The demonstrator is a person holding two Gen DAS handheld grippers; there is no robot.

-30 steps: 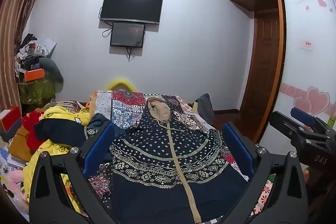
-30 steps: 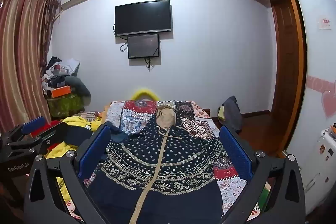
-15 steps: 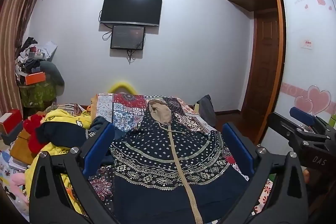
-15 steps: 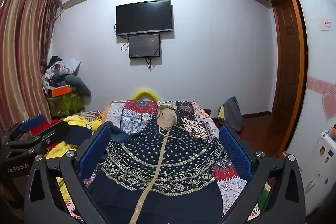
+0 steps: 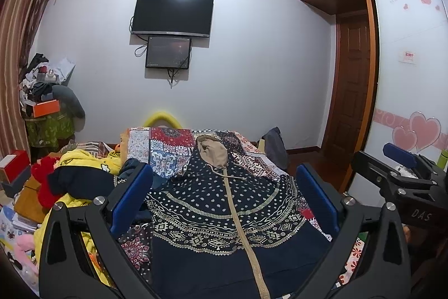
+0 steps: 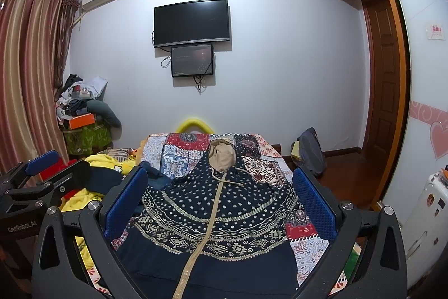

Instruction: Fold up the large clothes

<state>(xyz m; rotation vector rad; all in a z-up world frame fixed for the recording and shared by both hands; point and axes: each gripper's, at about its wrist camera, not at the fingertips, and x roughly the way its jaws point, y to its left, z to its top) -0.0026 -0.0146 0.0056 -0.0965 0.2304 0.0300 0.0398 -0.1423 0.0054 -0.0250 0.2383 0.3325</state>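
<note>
Both claws apart, empty, above hoodie (image 5: 224,203). Left claw (image 5: 224,195) sees right claw (image 5: 403,175) rightward; right-claw view alone shows suitcase (image 6: 425,215).

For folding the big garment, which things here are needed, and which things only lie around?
Belong to the job:
- navy patterned hoodie, spread flat on the patchwork bedspread
- left gripper, open
- right gripper, open

Just lying about:
- yellow clothes pile
- orange box
- wall television
- dark bag on the floor
</note>
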